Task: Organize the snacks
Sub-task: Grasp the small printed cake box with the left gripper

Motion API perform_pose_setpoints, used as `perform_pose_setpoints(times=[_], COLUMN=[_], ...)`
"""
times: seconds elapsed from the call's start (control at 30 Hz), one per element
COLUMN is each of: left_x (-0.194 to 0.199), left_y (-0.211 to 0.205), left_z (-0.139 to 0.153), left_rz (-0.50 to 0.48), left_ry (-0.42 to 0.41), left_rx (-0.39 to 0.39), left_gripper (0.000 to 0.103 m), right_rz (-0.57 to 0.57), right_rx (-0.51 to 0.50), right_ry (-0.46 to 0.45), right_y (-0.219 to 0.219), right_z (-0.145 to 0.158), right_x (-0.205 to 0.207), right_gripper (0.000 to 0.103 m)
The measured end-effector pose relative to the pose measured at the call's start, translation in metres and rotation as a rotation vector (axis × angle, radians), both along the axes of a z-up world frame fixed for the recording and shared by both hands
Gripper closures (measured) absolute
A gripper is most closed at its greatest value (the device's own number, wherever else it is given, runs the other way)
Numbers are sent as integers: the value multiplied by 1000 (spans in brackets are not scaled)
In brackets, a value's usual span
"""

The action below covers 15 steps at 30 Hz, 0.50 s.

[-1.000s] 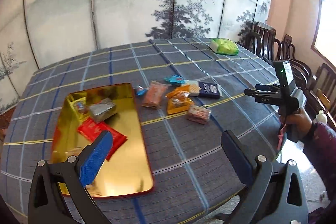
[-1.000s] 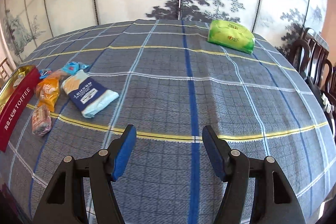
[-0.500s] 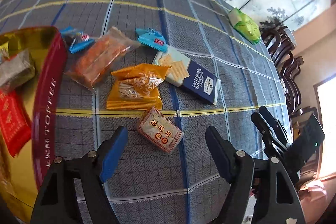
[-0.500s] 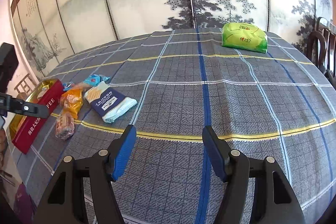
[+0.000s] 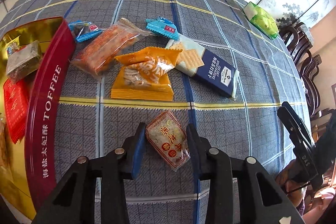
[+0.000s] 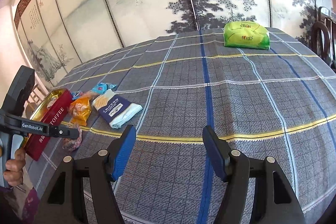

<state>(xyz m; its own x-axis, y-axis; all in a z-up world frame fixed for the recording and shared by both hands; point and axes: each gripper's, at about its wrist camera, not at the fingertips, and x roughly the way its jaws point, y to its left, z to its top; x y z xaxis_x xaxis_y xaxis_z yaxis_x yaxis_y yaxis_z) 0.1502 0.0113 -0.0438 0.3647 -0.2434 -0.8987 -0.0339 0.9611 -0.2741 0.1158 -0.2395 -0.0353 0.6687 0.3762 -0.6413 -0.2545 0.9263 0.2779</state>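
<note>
My left tongs (image 5: 166, 140) have just been closing and now pinch the small sesame cake packet (image 5: 167, 141), low centre of the left view, lying on the tabletop (image 5: 220, 35). The red toffee tin (image 5: 45, 98) sits at far left. My right tongs (image 6: 168, 150) hang spread over bare cloth, holding nothing.

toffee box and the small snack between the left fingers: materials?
Toffee box: likely painted tin, glossy red wall, mirror-like gold inside.
Small snack: clear, shiny plastic film with printed characters; speckled filling shows through, crimped end. Left fingers press its sides.
</note>
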Motion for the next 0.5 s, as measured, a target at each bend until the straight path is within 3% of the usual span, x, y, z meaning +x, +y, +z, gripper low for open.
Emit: perform_pose_setpoints(times=[0.2, 0.4, 0.5], left_x=[-48, -72, -77], left_y=[21, 45, 57], left_z=[22, 43, 49], left_rz=[-14, 0, 20], left_ry=[-74, -141, -165], left_rx=[-35, -26, -35], left_gripper=[69, 69, 69], right_rz=[29, 244, 321], right_rx=[-47, 93, 117], right_ry=[-4, 58, 98], right_y=[13, 79, 121], right_z=[4, 13, 12], right_x=[-3, -9, -1], right_gripper=[36, 36, 36])
